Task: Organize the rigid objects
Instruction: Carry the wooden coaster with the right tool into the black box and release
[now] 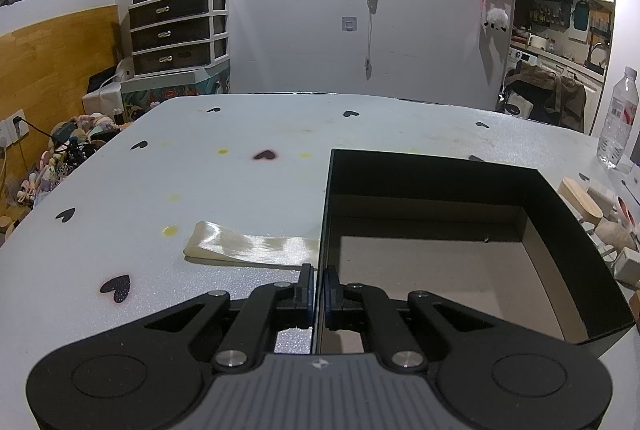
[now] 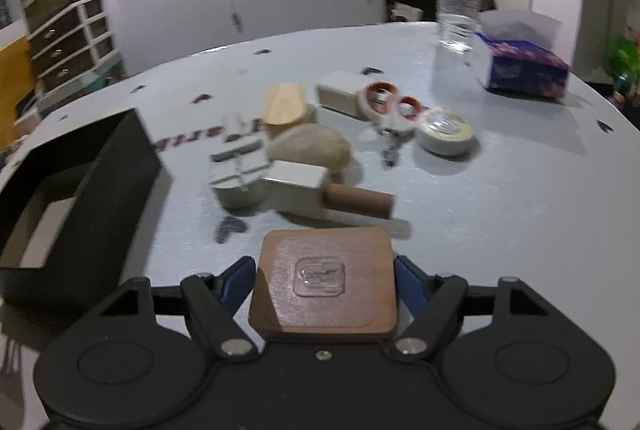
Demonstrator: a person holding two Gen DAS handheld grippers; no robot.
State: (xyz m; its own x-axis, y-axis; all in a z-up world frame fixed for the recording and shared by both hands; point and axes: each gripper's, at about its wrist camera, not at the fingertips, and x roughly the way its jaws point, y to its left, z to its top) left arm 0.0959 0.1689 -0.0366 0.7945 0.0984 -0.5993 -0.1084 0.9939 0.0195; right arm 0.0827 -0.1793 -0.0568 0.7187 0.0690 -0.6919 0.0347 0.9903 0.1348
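The left gripper [image 1: 319, 290] is clamped on the near-left wall of an open black cardboard box [image 1: 560, 205] resting by the white foam tabletop's [image 1: 240, 181] right edge. A glossy cream ribbon [image 1: 252, 246] lies flat, touching the box's left side.

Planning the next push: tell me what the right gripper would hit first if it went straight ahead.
The right gripper has a brown wooden block between its fingers. Straight ahead, that block would probably meet the small white box and the brown cylinder beside it first; blur leaves depth uncertain.
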